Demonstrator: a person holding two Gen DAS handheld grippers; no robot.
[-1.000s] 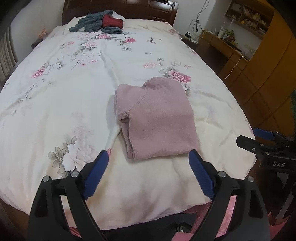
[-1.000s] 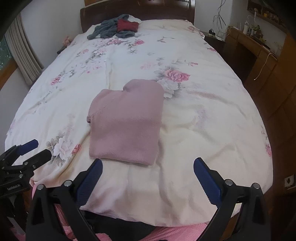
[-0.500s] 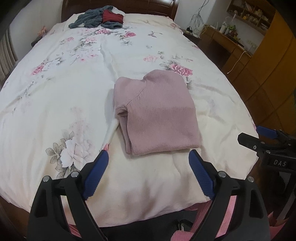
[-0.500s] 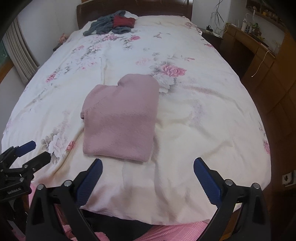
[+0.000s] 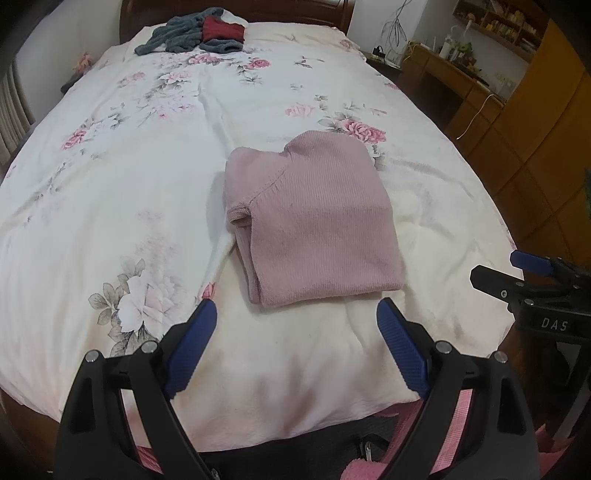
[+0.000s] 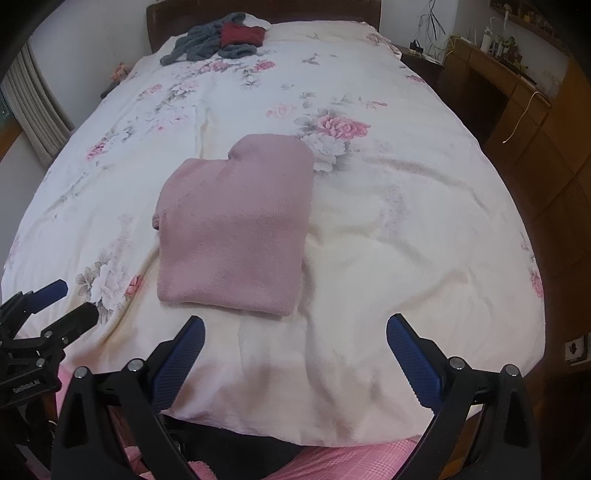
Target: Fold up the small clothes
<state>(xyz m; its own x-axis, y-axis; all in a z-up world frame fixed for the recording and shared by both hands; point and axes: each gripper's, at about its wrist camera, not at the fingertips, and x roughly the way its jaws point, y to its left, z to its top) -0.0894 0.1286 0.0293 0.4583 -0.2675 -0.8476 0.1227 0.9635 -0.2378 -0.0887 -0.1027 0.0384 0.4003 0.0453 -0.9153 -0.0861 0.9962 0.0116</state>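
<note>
Left wrist view: the left tongs [image 5: 295, 347] gape wide, empty, below the pink sweater [image 5: 314, 221], folded mid-frame on the bed [image 5: 110, 184]. Right wrist view: the right tongs [image 6: 295, 354] gape equally, holding nothing; unfolded clothes [image 6: 221, 42] (apparently next) wait at the top.

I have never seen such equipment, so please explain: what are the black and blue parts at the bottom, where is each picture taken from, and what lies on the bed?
There is no robot here. A person holds one pair of tongs in each hand, and a camera on each looks forward along its blue fingers. One picture is from the left tongs, the other from the right tongs. Both are open and hold nothing. On the flowered bed cover lies a folded pink sweater. Near the headboard is a pile of grey and red clothes.
</note>
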